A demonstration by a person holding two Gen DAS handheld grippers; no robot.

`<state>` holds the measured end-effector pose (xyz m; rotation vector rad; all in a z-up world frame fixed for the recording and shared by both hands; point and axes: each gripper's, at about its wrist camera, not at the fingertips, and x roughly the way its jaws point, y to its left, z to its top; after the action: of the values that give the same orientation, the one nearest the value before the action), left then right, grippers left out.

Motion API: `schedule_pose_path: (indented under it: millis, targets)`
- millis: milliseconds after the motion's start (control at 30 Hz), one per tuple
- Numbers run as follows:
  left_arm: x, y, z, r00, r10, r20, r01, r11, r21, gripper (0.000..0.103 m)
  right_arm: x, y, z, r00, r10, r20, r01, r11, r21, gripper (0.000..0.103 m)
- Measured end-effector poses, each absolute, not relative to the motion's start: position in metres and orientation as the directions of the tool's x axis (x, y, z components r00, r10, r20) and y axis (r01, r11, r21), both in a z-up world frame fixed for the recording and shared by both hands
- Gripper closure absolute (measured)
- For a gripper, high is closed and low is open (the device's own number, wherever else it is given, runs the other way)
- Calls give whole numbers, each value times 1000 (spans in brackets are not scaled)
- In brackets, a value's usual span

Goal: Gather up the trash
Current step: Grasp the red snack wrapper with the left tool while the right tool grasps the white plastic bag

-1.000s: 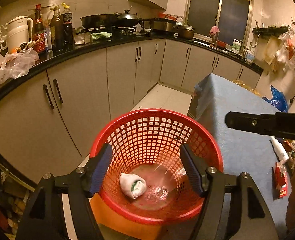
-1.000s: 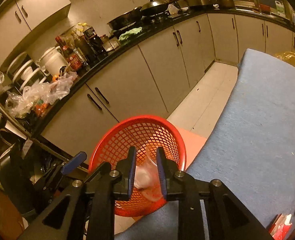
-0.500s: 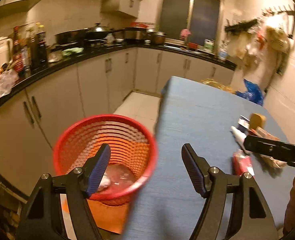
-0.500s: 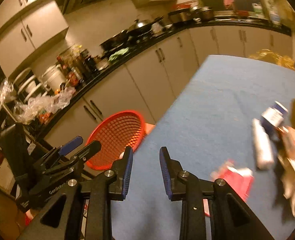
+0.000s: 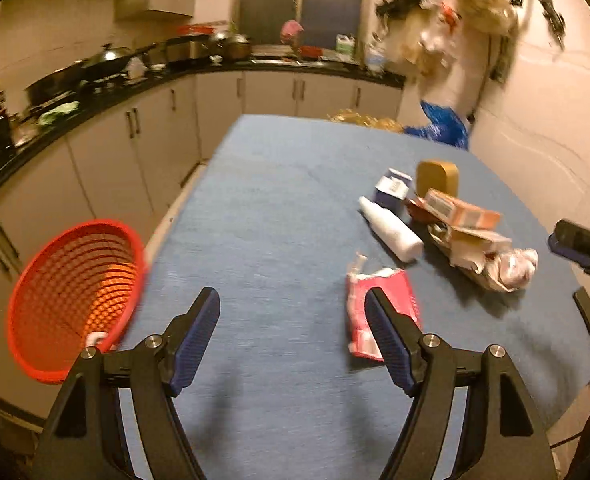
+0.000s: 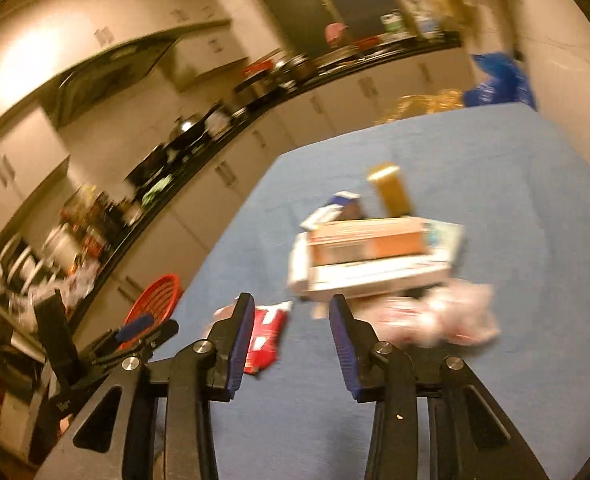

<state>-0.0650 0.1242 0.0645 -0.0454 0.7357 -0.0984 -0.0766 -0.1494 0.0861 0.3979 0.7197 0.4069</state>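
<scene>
The blue-covered table carries a trash pile near its right edge. The right gripper, empty, jaws opening, should straddle one piece squarely. The left gripper hangs wide, empty; the red wrapper suits it.
</scene>
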Motion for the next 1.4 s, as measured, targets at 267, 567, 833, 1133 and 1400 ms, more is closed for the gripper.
schedule_pose_path:
  millis: [267,567,833,1133,1400]
  targets:
    - [-26,86,33,661,-115,-741,91,993,-74,29,-77,-207,68,712,401,-577,-59,853,519,61]
    - [-9,63,18,631,-130,-765,117,990,-72,93,-35,-233,42,692,377,-616,22,841,540,60]
    - [-18,63,21,659,-130,-741,132,990,-56,94,-17,-229,12,594,530,-605,4,751,661,57]
    - [-26,75,27,672,-128,-729,117,991,-67,96,-79,-171,44,482,633,-605,-302,769,564,53]
    - [-37,89,37,698,-136,-703,102,991,-90,97,-71,-175,36,522,589,-617,-291,803,520,44]
